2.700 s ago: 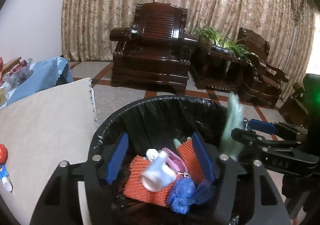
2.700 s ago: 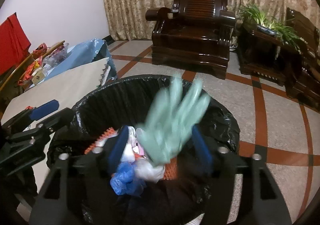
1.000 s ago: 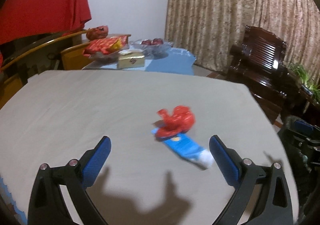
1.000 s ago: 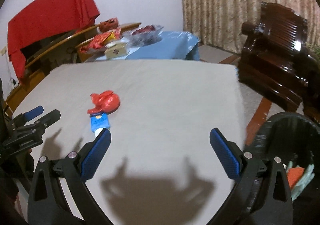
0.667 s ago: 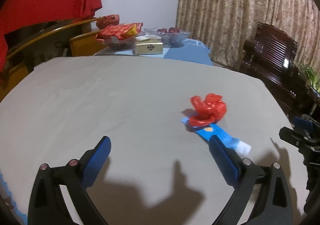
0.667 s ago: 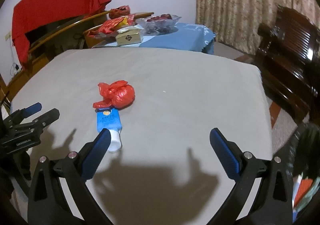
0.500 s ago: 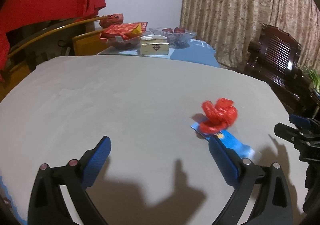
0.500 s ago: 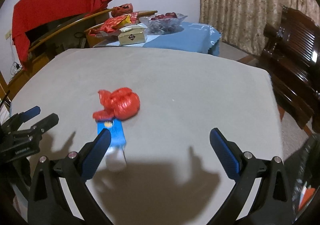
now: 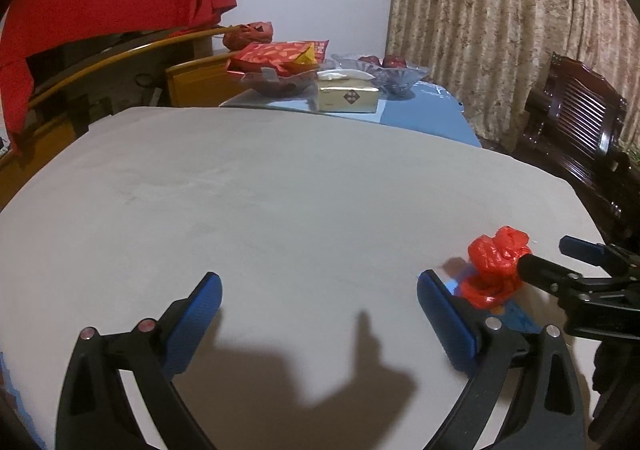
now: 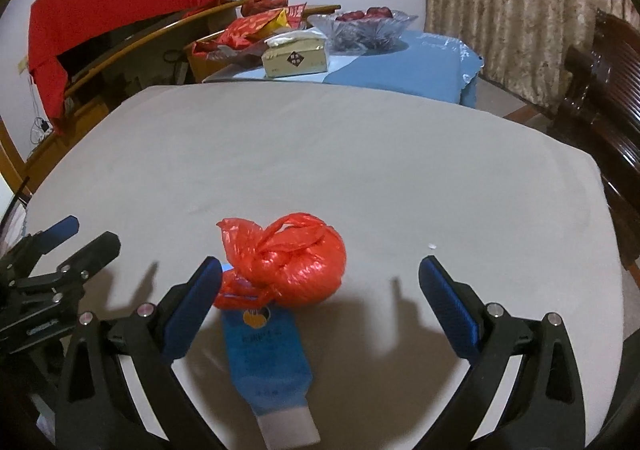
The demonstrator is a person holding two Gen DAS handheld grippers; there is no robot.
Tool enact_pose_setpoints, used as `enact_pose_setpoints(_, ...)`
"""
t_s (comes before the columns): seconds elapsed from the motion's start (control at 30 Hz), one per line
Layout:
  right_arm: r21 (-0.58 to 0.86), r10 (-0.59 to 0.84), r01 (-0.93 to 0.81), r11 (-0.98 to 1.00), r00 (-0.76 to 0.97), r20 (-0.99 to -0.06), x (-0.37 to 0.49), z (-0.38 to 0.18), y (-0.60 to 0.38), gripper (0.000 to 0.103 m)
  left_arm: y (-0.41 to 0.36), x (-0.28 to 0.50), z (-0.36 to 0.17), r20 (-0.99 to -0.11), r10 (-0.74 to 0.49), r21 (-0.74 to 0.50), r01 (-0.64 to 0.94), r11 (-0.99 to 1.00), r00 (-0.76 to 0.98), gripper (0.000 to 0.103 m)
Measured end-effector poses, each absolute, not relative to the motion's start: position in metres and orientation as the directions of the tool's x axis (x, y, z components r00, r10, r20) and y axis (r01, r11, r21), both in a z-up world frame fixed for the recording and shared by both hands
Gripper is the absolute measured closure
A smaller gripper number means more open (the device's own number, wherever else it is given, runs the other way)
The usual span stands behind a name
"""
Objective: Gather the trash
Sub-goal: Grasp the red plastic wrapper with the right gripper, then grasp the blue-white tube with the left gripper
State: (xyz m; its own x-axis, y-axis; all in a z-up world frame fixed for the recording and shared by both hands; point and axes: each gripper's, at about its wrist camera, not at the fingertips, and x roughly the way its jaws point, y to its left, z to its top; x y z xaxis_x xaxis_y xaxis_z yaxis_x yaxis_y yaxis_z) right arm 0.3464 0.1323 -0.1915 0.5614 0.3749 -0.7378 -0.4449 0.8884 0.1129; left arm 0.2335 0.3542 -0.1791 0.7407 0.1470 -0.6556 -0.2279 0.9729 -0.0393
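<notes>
Red bag (image 10: pixel 294 264) | inside right hand-held gripper (image 10: pixel 320 304) | untouched

Table covered in plain grey cloth (image 10: pixel 360 170). On it: one knotted red plastic bag (image 10: pixel 292 266). Touching the bag's near side: one flat blue tube with white cap (image 10: pixel 268 366).

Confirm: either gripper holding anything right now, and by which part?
Nothing held. The right gripper is open, closing slightly around the red bag and blue tube, pads clear. The left gripper is open over bare table.
</notes>
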Motion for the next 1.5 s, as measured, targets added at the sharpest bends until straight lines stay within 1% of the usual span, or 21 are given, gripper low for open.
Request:
enact_pose_setpoints(0.03,0.118,0.377,-0.447,0.887,0.553,-0.743,0.348,-0.194,0.134,0.015,0.354,0.234,-0.179,-0.656,0.149,-0.036,-0.228,0.973,0.740,0.007)
enact_pose_setpoints(0.07,0.127,0.384,-0.452,0.883,0.539,-0.749,0.350,-0.196,0.135,0.024,0.354,0.234,-0.180,-0.656,0.150,-0.035,-0.228,0.973,0.740,0.007)
enact_pose_setpoints(0.1,0.133,0.388,-0.456,0.880,0.527,-0.756,0.351,-0.199,0.136,0.030,0.354,0.234,-0.179,-0.657,0.151,-0.034,-0.229,0.973,0.739,0.007)
enact_pose_setpoints(0.13,0.141,0.394,-0.460,0.876,0.516,-0.761,0.352,-0.201,0.136,0.032,0.353,0.234,-0.179,-0.658,0.150,-0.035,-0.229,0.973,0.738,0.007)
enact_pose_setpoints(0.17,0.152,0.404,-0.467,0.871,0.504,-0.763,0.351,-0.203,0.136,0.038,0.354,0.234,-0.180,-0.658,0.149,-0.037,-0.230,0.973,0.738,0.007)
enact_pose_setpoints(0.2,0.161,0.415,-0.477,0.864,0.495,-0.763,0.350,-0.203,0.137,0.048,0.353,0.234,-0.179,-0.659,0.148,-0.038,-0.229,0.973,0.738,0.007)
enact_pose_setpoints(0.23,0.165,0.421,-0.482,0.860,0.490,-0.764,0.350,-0.203,0.137,0.053,0.352,0.234,-0.179,-0.658,0.148,-0.038,-0.228,0.973,0.738,0.007)
enact_pose_setpoints(0.3,0.168,0.431,-0.495,0.853,0.485,-0.761,0.348,-0.201,0.137,0.061,0.352,0.234,-0.179,-0.657,0.146,-0.037,-0.225,0.974,0.740,0.007)
enact_pose_setpoints(0.37,0.183,0.448,-0.501,0.846,0.481,-0.753,0.346,-0.197,0.134,0.067,0.349,0.235,-0.177,-0.654,0.144,-0.034,-0.220,0.975,0.742,0.007)
enact_pose_setpoints(0.63,0.186,0.438,-0.454,0.872,0.551,-0.711,0.333,-0.173,0.095,0.069,0.326,0.238,-0.170,-0.652,0.118,-0.047,-0.195,0.980,0.749,0.007)
enact_pose_setpoints(0.87,0.162,0.372,-0.376,0.912,0.595,-0.712,0.324,-0.169,0.039,0.069,0.273,0.241,-0.178,-0.674,0.044,-0.073,-0.125,0.989,0.737,0.007)
enact_pose_setpoints(1.07,0.165,0.347,-0.334,0.928,0.612,-0.711,0.313,-0.171,0.005,0.069,0.228,0.245,-0.187,-0.691,-0.011,-0.083,-0.064,0.995,0.723,0.007)
enact_pose_setpoints(1.23,0.179,0.339,-0.309,0.934,0.614,-0.713,0.308,-0.175,-0.013,0.069,0.201,0.253,-0.198,-0.714,0.004,-0.043,-0.049,0.998,0.700,0.007)
enact_pose_setpoints(1.37,0.194,0.342,-0.297,0.935,0.608,-0.717,0.304,-0.180,-0.020,0.069,0.198,0.255,-0.210,-0.746,0.048,-0.011,-0.084,0.996,0.664,0.007)
enact_pose_setpoints(1.5,0.201,0.346,-0.297,0.934,0.600,-0.721,0.302,-0.183,-0.019,0.069,0.207,0.253,-0.212,-0.762,0.059,-0.017,-0.112,0.994,0.645,0.007)
